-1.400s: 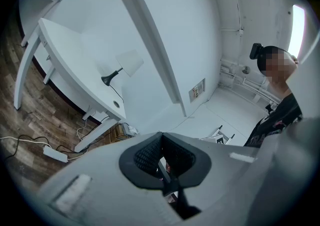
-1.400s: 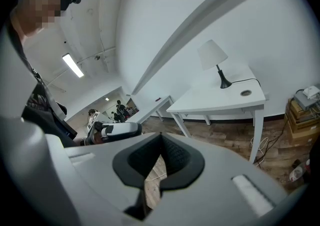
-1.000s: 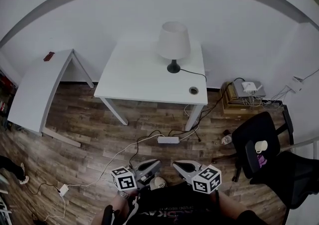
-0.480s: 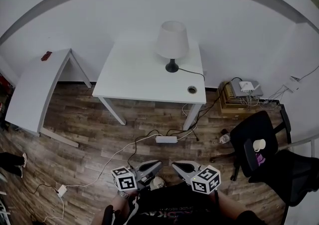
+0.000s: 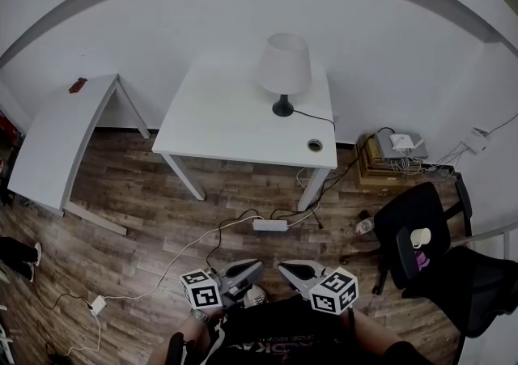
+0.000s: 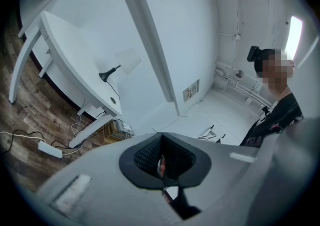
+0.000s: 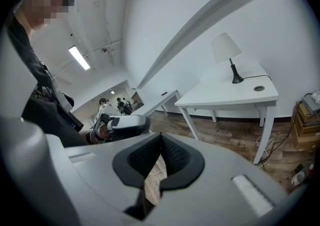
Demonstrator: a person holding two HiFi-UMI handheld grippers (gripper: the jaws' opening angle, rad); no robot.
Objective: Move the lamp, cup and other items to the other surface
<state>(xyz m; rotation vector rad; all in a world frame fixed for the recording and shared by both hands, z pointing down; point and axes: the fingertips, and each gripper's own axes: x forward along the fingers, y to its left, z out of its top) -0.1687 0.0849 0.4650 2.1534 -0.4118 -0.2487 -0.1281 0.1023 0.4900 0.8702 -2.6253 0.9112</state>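
**White room, lamp on the middle table, both grippers closed and empty**

Pale walls meet a dark wood floor, and two white tables stand against the wall. On the middle table (image 5: 227,125) the lamp (image 5: 283,72) stands upright near the back edge, white shade on a dark stem and base, its cord trailing off to the right. A round cable hole (image 5: 315,145) sits near that table's front right corner. The side table (image 5: 57,137) at the left stands apart from it and carries only a small reddish-brown thing (image 5: 78,85) at its far end — too small to identify.

A power strip (image 5: 269,225) lies on the floor in front of the middle table among loose cables. At the right a black chair (image 5: 413,214) holds what looks like a white cup (image 5: 422,237) on its seat, with a purple item just beside it.

Both grippers hang low at the bottom of the head view, close to the person's body and well apart from either table. The left gripper (image 5: 255,266) has its jaws together with nothing between them. The right gripper (image 5: 283,267) is likewise closed and empty — its tips tilted a little toward the floor.
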